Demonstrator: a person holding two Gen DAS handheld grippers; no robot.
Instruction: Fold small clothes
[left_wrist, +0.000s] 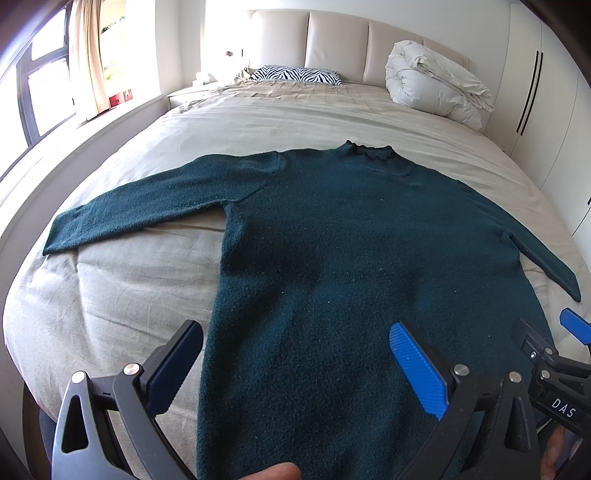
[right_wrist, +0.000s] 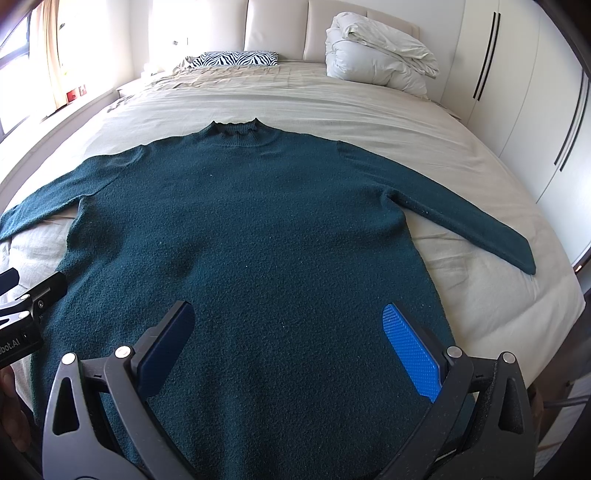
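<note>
Tongs gape on both sides: the left tongs (left_wrist: 295, 369) and right tongs (right_wrist: 291, 350) hover with fingers spread wide and nothing between them, above the lower part of a dark green sweater (right_wrist: 240, 229). It lies flat on the beige bed (right_wrist: 369, 110), sleeves out, collar toward the rolled white duvet (right_wrist: 376, 55) and zebra pillow (right_wrist: 236, 59).

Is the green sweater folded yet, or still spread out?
Spread flat, unfolded. The sweater lies open on the bed, both sleeves stretched out to the sides and the collar towards the headboard.
</note>
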